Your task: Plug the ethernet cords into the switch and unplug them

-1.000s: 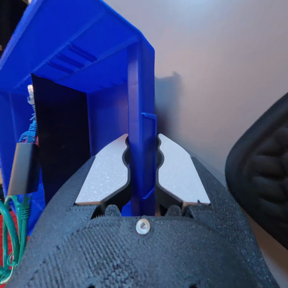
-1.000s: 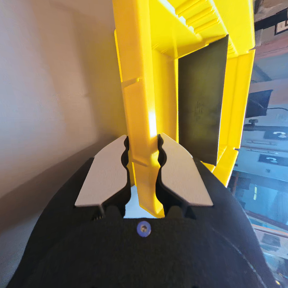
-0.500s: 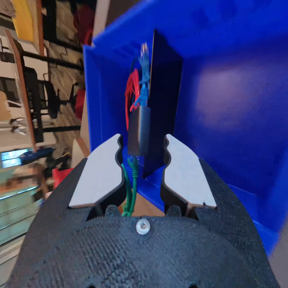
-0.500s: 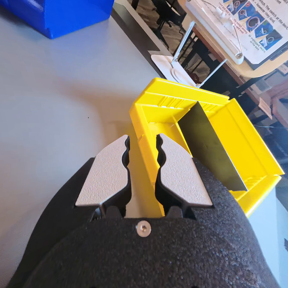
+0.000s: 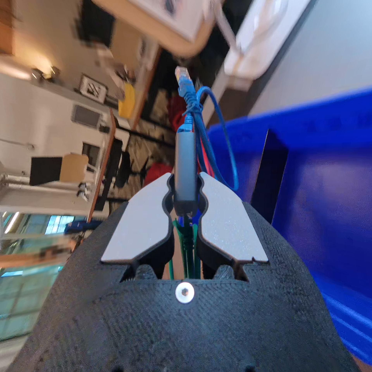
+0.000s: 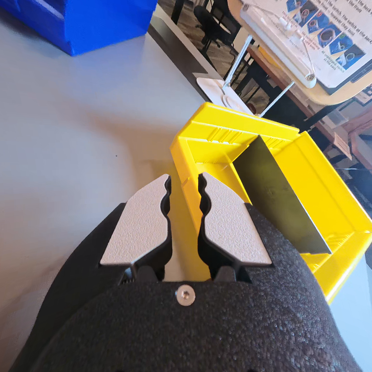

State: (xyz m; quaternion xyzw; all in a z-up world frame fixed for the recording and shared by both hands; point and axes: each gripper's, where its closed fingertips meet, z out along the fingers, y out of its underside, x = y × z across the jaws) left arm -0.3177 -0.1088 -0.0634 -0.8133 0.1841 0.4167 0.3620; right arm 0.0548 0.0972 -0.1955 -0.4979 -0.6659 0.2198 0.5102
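Layout around the two bins on the table

The divided bin [image 6: 211,128] sits on the table [image 6: 80,141]; the other bin [image 6: 96,24] lies well apart, behind and left of it, and the lamp base [image 6: 211,84] rests just behind it.

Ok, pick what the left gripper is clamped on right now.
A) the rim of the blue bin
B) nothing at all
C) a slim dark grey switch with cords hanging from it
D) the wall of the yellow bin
C: in the left wrist view the left gripper is shut on the slim dark grey switch, with a blue ethernet cord looping beside it.
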